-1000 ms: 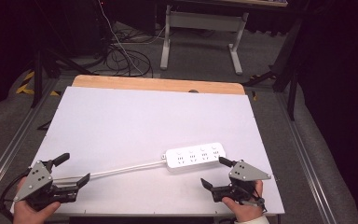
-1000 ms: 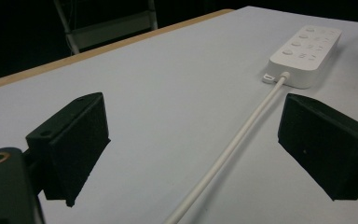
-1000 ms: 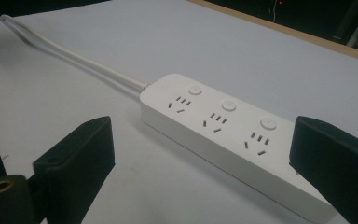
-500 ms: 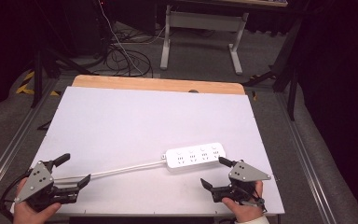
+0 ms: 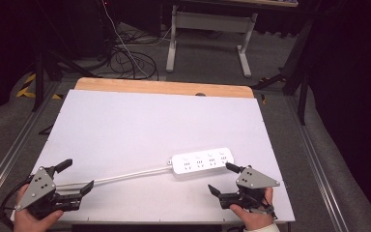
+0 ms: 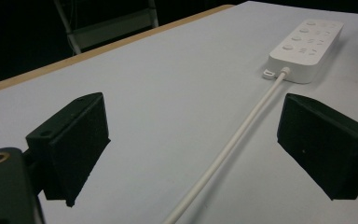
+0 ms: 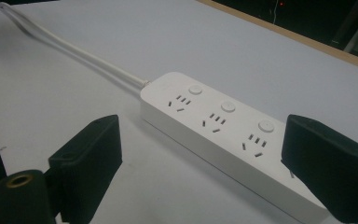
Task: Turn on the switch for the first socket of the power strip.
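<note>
A white power strip [image 5: 202, 162] lies flat on the white table [image 5: 140, 125], right of centre in the lower part of the high view, its sockets and round buttons facing up. Its white cord [image 5: 125, 174] runs from the strip's left end toward the lower left of the frame. In the lower left corner, a hand holds the left gripper [image 5: 76, 176] low over the table with its jaws spread wide apart and nothing between them but the cord, which passes between the two black jaws without touching either, as the left gripper view shows. In the lower right, another hand holds the right gripper [image 5: 223, 178], its jaws also wide apart and empty, one tip just beside the strip's right end. The right gripper view shows the strip lying between and beyond the jaws. Past the table's far wooden edge [image 5: 164, 88], cables [image 5: 125, 58] lie on the floor near a white desk frame [image 5: 207, 34].
</note>
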The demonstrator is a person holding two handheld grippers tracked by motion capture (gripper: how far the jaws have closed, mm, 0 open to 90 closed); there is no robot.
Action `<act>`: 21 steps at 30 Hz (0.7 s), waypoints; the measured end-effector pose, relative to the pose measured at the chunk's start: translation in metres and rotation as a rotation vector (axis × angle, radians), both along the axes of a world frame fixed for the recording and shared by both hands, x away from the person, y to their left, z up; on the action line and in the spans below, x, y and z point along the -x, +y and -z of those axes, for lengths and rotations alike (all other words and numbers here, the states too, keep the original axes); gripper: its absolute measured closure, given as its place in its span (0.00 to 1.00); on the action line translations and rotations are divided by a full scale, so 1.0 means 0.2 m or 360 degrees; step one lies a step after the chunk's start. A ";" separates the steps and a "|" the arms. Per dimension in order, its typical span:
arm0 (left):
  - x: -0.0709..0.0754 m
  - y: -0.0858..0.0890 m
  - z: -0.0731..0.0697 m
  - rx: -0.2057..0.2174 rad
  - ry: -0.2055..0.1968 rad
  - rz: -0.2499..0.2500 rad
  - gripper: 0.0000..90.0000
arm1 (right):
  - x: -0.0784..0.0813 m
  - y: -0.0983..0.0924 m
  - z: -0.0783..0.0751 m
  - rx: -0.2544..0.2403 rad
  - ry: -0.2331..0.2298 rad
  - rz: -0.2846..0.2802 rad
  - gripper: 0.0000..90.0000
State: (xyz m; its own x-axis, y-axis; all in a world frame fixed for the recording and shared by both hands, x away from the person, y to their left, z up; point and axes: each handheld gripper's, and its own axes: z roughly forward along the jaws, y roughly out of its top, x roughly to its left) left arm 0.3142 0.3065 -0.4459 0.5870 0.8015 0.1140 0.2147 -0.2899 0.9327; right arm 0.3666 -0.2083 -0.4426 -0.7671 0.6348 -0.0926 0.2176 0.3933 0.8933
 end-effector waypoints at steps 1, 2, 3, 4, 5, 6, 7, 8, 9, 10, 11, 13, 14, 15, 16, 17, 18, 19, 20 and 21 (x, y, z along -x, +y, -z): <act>0.00 0.00 0.00 -0.0005 -0.0001 0.0001 0.11 | 0.00 0.00 -0.01 -0.0004 0.0001 -0.0010 0.17; 0.00 0.00 0.00 0.0001 0.0003 0.0001 0.11 | -0.01 0.00 -0.02 -0.0009 -0.0007 -0.0019 0.18; 0.00 0.00 0.00 0.0005 0.0006 -0.0004 0.11 | -0.01 0.00 -0.02 -0.0017 0.0001 -0.0016 0.18; 0.00 0.00 0.00 0.0003 0.0005 -0.0003 0.11 | -0.01 0.00 -0.02 -0.0017 0.0001 -0.0016 0.18; 0.00 0.00 0.00 -0.0007 0.0001 -0.0004 0.11 | -0.01 0.00 -0.03 -0.0017 0.0000 -0.0012 0.18; 0.00 0.00 0.00 -0.0006 0.0006 -0.0005 0.11 | -0.02 0.00 -0.04 -0.0032 0.0007 -0.0007 0.18; 0.00 0.00 0.01 0.0003 0.0009 -0.0007 0.11 | -0.02 0.00 -0.04 -0.0032 0.0007 -0.0007 0.18; 0.00 0.01 0.01 -0.0004 0.0009 -0.0006 0.11 | -0.03 -0.01 -0.06 -0.0052 0.0010 -0.0002 0.20; 0.00 0.01 0.01 0.0003 0.0013 -0.0008 0.11 | -0.03 -0.01 -0.06 -0.0051 0.0014 0.0000 0.20; 0.00 0.01 0.01 0.0009 0.0018 -0.0013 0.11 | -0.03 -0.01 -0.06 -0.0051 0.0014 0.0000 0.20; 0.00 0.01 0.01 0.0009 0.0021 -0.0014 0.11 | -0.04 -0.01 -0.07 -0.0057 0.0015 -0.0002 0.21; 0.00 0.01 0.01 0.0005 0.0022 -0.0012 0.11 | -0.06 -0.01 -0.10 -0.0063 0.0019 -0.0012 0.23; 0.00 0.01 0.01 0.0002 0.0025 -0.0010 0.11 | -0.06 0.00 -0.11 -0.0065 0.0019 -0.0020 0.23; 0.00 0.00 0.02 0.0010 0.0032 -0.0012 0.11 | -0.06 0.00 -0.11 -0.0065 0.0019 -0.0020 0.23; 0.00 0.00 0.02 0.0011 0.0032 -0.0012 0.11 | -0.07 0.01 -0.12 -0.0060 0.0013 -0.0023 0.23; 0.00 0.00 0.02 0.0011 0.0032 -0.0010 0.11 | -0.08 0.03 -0.14 -0.0051 0.0017 -0.0027 0.23; 0.00 0.00 0.02 0.0011 0.0032 -0.0011 0.11 | -0.09 0.03 -0.14 -0.0045 0.0011 -0.0035 0.23; 0.00 0.00 0.02 0.0007 0.0031 -0.0009 0.11 | -0.10 0.04 -0.15 -0.0039 0.0013 -0.0037 0.23; 0.00 0.00 0.02 0.0006 0.0031 -0.0010 0.11 | -0.10 0.04 -0.15 -0.0039 0.0013 -0.0037 0.23; 0.00 0.00 0.02 0.0005 0.0032 -0.0010 0.11 | -0.10 0.05 -0.16 -0.0038 0.0013 -0.0038 0.23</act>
State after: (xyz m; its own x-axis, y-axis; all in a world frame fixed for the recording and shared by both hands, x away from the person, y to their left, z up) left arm 0.3134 0.3073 -0.4493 0.5839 0.8056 0.0998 0.2350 -0.2854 0.9291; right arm 0.3873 -0.1979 -0.4115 -0.7829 0.6180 -0.0713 0.2159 0.3773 0.9006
